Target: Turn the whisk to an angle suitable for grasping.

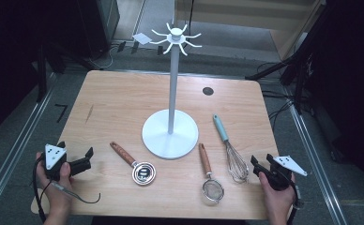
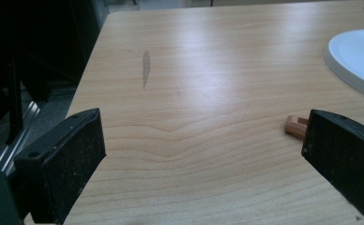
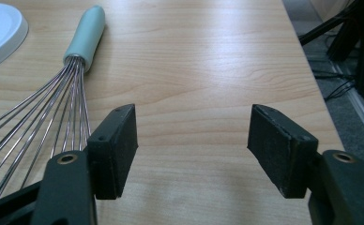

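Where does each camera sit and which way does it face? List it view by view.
High view: above the near edge, looking down on the table; both hands, left gripper and right gripper show.
Left gripper view: low between open jaws, facing bare wood and the stand base.
Right gripper view: low between open jaws, facing the whisk.
Shared: both gripper views catch the white base.

Overhead view; two low table-level [image 1: 124, 93] close-ups
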